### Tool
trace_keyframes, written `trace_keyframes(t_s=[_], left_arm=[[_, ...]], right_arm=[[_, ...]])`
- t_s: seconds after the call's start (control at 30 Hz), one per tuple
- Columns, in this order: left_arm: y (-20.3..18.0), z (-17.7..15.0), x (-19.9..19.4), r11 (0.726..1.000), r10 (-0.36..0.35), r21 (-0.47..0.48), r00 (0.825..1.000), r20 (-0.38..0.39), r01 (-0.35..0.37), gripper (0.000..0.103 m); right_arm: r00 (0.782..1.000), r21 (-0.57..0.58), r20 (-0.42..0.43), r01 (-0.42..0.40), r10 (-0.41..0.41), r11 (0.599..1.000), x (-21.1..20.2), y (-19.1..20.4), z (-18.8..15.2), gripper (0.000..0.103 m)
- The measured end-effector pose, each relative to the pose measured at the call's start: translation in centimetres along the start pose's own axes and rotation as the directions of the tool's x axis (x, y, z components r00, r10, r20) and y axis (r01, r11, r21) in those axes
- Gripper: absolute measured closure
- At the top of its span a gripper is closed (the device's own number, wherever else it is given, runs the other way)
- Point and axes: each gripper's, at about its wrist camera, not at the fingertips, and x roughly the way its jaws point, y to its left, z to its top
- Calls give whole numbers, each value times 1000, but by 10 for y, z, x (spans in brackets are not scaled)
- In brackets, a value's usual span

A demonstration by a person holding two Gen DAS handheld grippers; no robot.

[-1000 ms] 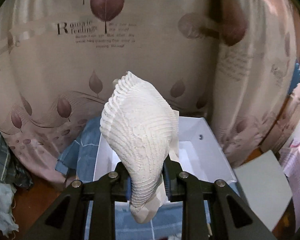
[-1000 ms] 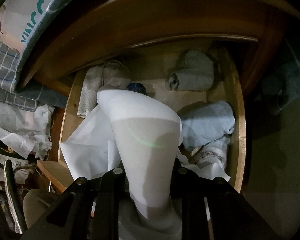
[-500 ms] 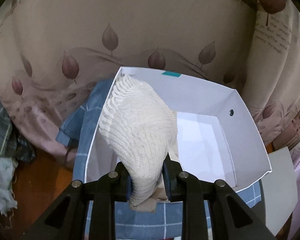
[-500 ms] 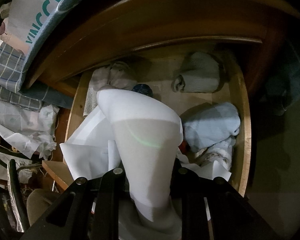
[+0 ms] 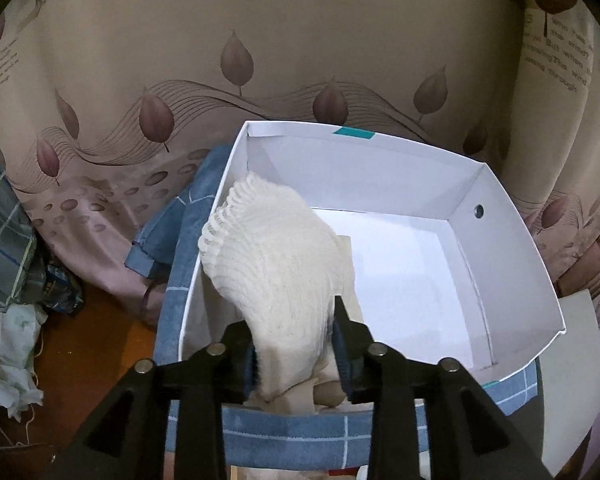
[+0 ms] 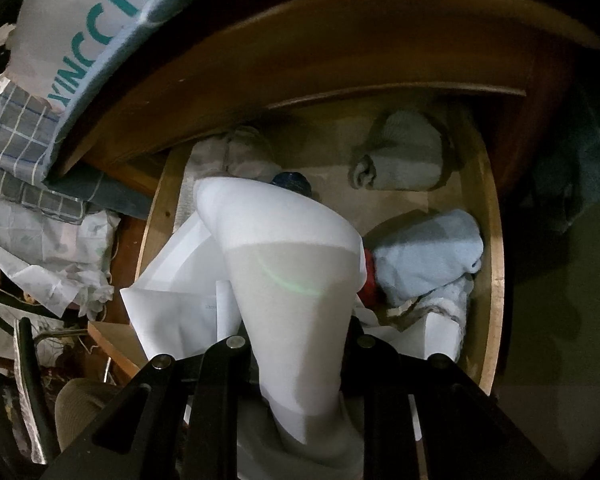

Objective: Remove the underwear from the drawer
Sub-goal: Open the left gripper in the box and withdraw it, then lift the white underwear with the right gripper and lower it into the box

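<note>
My left gripper (image 5: 296,344) is shut on a cream lace underwear (image 5: 276,264), held over the near left part of an open white box (image 5: 512,280). My right gripper (image 6: 300,344) is shut on a white and beige smooth underwear (image 6: 292,264), held above the open wooden drawer (image 6: 488,240). In the drawer lie a grey rolled garment (image 6: 404,160), a light blue rolled garment (image 6: 428,256), a pale folded piece (image 6: 228,156) and white paper (image 6: 172,292).
The white box sits on a blue checked cloth (image 5: 300,436) in front of a leaf-print curtain (image 5: 300,60). Crumpled cloths (image 5: 4,320) lie at the left on a wooden floor. A printed bag (image 6: 84,32) and plaid cloth (image 6: 20,136) lie left of the drawer.
My left gripper has tipped down and moved over the white box with the lace underwear. My right gripper has held still above the drawer, drifting slightly.
</note>
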Motion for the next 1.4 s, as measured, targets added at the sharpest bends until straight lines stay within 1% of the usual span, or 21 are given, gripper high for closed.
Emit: trace_keyframes(t_s=[0.07,0.13,0.17,0.23,0.27,0.33,0.43,0.5,0.57,0.67,0.7,0.77,0.83,0.87,0.93,1.03,1.07,1.17,1.4], left_arm=[[0,0,0,1000,19,4,1000,3,-19,65],[0,-1,-3,1000,5,-7,1000,22,-5,62],[-1,-1,-6,1000,-6,-5,999,36,6,58],[-2,-2,-13,1000,1,3,997,72,-1,56],[-3,-2,-18,1000,11,6,995,95,-12,54],[-5,-1,-30,1000,19,12,991,135,-21,52],[-6,-5,-54,1000,11,26,981,192,-16,50],[-7,-15,-71,999,27,39,973,227,-37,44],[-6,-28,-84,998,37,39,966,256,-49,41],[-1,-59,-90,997,52,34,968,246,-62,40],[2,-71,-88,997,66,21,970,235,-73,40],[8,-98,-82,993,118,7,970,214,-122,40],[13,-120,-75,989,148,-7,968,202,-149,40],[16,-136,-69,987,157,-12,971,182,-158,40],[20,-154,-60,986,169,-24,973,156,-168,40],[28,-184,-42,983,177,-64,979,97,-171,40],[29,-192,-40,981,182,-82,979,91,-174,40],[30,-211,-35,977,199,-104,974,112,-188,40],[35,-237,-20,969,228,-128,966,123,-213,40]], right_arm=[[1000,-6,-1,5,-5,1000,0,2,0,83],[1000,-7,8,9,-9,1000,-1,4,0,83],[1000,-7,10,5,-4,1000,-2,4,0,83],[1000,-7,12,7,-7,1000,-4,3,-1,83],[1000,-7,12,11,-10,1000,-4,3,-2,83],[1000,-2,13,12,-12,1000,-5,2,-2,83],[1000,-3,17,12,-12,1000,-6,4,-3,83],[1000,-7,22,21,-21,1000,-7,4,-4,83],[999,-9,26,22,-22,1000,-9,6,-5,83],[999,-15,44,32,-32,999,-15,10,-5,83],[998,-18,47,35,-34,999,-17,11,-5,83],[997,-37,57,47,-45,998,-22,16,-7,83],[996,-66,67,66,-61,996,-28,22,-9,83],[996,-76,68,70,-65,995,-30,25,-10,83],[995,-90,68,72,-66,993,-36,31,-13,83],[994,-101,89,72,-63,992,-51,38,-16,84],[994,-97,96,65,-56,993,-57,39,-17,84],[992,-96,121,49,-37,994,-79,47,-20,84],[979,-116,201,58,-34,992,-137,71,-19,84]])
